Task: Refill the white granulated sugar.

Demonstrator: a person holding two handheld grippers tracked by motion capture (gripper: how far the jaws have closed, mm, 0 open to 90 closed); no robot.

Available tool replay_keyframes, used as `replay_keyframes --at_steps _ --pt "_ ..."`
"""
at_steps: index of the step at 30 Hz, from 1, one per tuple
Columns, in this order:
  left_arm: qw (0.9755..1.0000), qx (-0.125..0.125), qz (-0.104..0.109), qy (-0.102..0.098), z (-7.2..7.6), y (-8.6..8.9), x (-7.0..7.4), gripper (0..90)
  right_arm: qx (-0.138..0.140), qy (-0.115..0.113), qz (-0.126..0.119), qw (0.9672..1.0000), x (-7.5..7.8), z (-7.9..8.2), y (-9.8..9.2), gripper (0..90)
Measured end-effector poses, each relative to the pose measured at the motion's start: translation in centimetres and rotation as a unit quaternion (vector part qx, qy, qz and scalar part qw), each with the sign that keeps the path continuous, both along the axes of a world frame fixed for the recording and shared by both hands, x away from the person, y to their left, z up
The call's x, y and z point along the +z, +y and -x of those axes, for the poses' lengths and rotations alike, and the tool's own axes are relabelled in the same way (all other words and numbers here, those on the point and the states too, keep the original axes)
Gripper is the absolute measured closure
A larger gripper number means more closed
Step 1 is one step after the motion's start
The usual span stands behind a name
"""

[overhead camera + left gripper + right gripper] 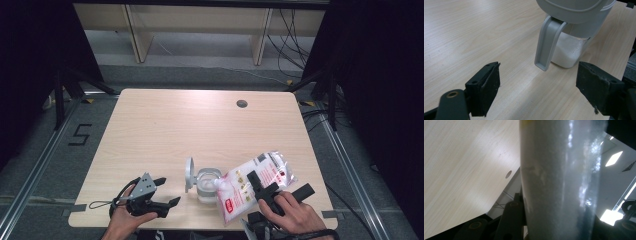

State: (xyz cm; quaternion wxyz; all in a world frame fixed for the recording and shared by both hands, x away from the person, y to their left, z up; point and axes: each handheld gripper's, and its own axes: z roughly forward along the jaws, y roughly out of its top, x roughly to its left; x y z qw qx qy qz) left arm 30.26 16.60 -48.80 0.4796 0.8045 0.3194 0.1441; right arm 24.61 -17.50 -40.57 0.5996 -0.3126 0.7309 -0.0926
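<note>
A clear plastic container (207, 186) holding white granules stands near the table's front edge, its grey lid (189, 174) flipped open to the left. A white bag with red print (240, 192) leans tilted over the container's right rim. My right gripper (280, 186) is shut on the bag, and its view looks along the translucent bag (559, 170) between the jaws (559, 222). My left gripper (169, 191) rests open on the table left of the container. Between its wide jaws (539, 72) I see the container (571, 50) and the lid's grey tab (547, 45), both untouched.
The light wooden table (175, 130) has a round cable hole (242, 103) at the far right. Dark floor, black stands and cables surround it, with wooden furniture beyond the far edge.
</note>
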Motion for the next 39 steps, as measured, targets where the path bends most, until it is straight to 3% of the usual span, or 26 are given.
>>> replay_keyframes --at_steps 13,17,20,21,23,26,39 --pt "1.0000 0.002 0.006 0.001 0.03 -0.08 -0.03 18.8 0.002 0.002 -0.005 1.0000 0.13 0.02 -0.10 76.2" --pt "0.9999 -0.006 -0.002 -0.009 -0.13 0.06 0.02 18.8 0.002 0.000 -0.006 1.0000 0.16 0.00 -0.16 76.4" --pt "0.9999 -0.007 -0.006 -0.008 -0.13 0.11 0.04 18.8 0.000 0.000 -0.005 1.0000 0.19 0.00 -0.22 76.5" --pt "1.0000 0.002 0.004 0.001 0.02 -0.04 -0.03 18.8 0.000 0.000 -0.006 1.0000 0.19 -0.01 -0.24 76.5" --pt "1.0000 0.002 0.002 0.000 0.02 0.00 0.01 18.8 -0.001 0.000 -0.005 1.0000 0.22 0.00 -0.26 76.6" --pt "0.9999 -0.007 -0.006 -0.010 -0.14 0.12 0.06 18.8 -0.002 0.002 -0.007 1.0000 0.22 0.01 -0.28 76.7" --pt "1.0000 0.002 0.004 0.001 0.02 -0.03 -0.01 18.8 -0.001 -0.001 -0.007 1.0000 0.29 -0.06 -0.43 77.4"
